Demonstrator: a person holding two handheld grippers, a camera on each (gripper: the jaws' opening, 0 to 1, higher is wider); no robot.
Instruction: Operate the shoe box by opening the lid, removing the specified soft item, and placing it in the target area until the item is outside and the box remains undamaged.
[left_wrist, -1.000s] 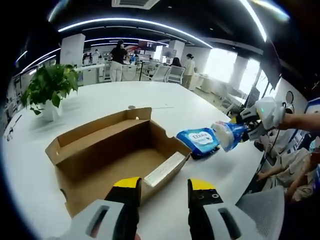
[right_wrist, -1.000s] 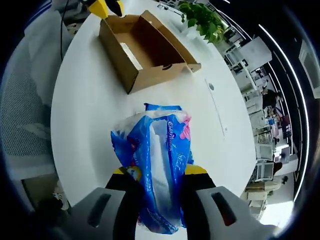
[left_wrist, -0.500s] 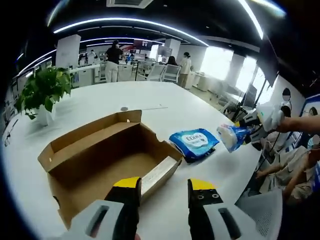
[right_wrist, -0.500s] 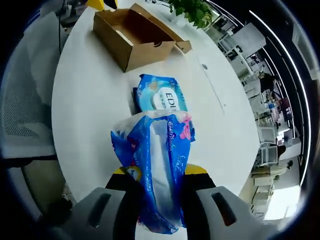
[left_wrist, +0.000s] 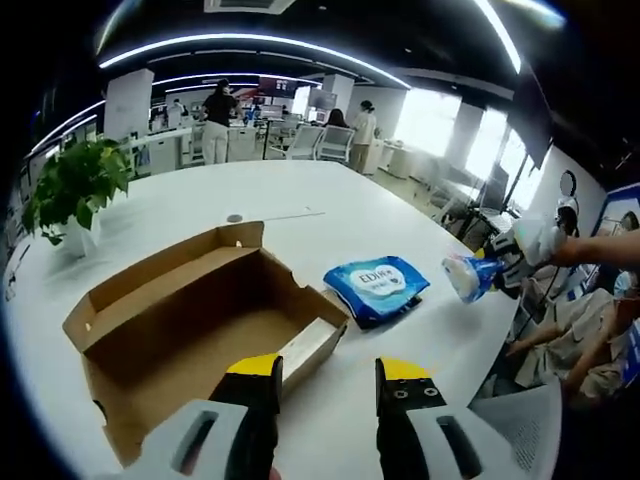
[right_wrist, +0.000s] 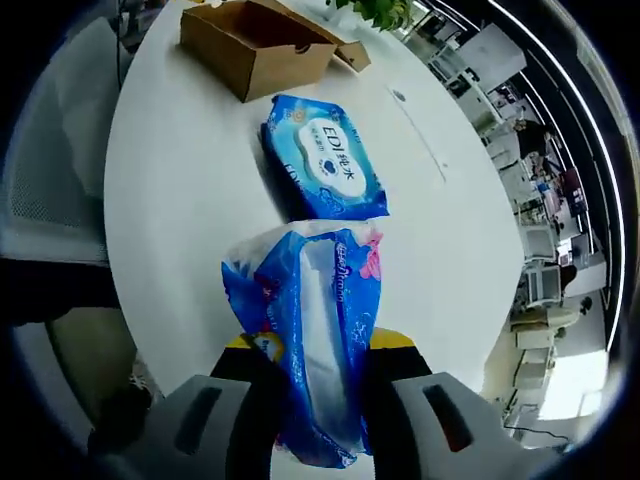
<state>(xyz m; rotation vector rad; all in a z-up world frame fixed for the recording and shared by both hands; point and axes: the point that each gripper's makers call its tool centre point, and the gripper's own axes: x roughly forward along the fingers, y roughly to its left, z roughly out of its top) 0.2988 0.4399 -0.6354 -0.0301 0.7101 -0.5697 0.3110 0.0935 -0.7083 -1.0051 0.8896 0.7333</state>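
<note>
**Tissue pack held over the table, box open and wipes lying beside it**

The right gripper (right_wrist: 312, 360) is clamped on a blue tissue pack (right_wrist: 312, 330), its yellow-tipped jaws pressing the soft plastic from both sides so that the pack stands up between them. In the left gripper view the same gripper (left_wrist: 500, 272) comes in from the right, past the table's right edge, with the pack (left_wrist: 466, 277) sticking out of it above the table's rim and a hand (left_wrist: 540, 240) in a white glove behind it.

The left gripper (left_wrist: 328, 372) hangs with its jaws apart and nothing between them, just above the near end of the box (left_wrist: 190, 330).

The box is brown cardboard, lid off or folded back, open at the top, lying on the white round table (left_wrist: 330, 215). A pale flat piece (left_wrist: 305, 345) leans along the inside of its near end wall. In the right gripper view the box (right_wrist: 255, 45) sits toward the far edge of the table (right_wrist: 180, 200).

A blue wipes pack (left_wrist: 377, 288) with a white label lies flat on the table just beside the box, between the box and the held pack. In the right gripper view it (right_wrist: 322, 158) lies directly beyond the held pack.

A potted plant (left_wrist: 70, 190) stands near the table's left edge. People stand among desks in the office behind.
</note>
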